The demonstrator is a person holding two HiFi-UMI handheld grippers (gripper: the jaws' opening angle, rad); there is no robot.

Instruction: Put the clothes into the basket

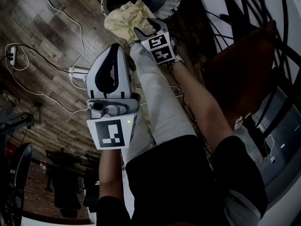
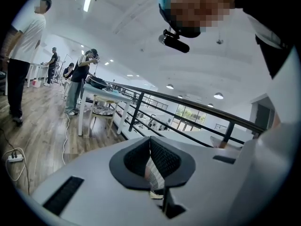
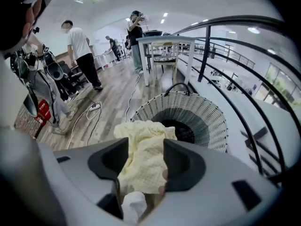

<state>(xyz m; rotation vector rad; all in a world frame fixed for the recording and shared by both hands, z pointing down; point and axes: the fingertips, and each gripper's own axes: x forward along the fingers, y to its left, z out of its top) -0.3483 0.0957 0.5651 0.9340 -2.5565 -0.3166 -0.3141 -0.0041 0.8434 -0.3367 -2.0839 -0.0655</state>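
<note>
Right hand-held gripper: pitched steeply down, jaws clamped on yellow cloth | Cloth: raised at the near rim of the wicker basket, not inside | Left hand-held gripper: near level, 2 jaws closed together | Surroundings: power strip and cables on wood floor; black railing beside basket

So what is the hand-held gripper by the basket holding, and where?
The right hand-held gripper holds a yellow cloth, pinched at a bunched-up middle part; crumpled ends stick out past the jaws.
</note>
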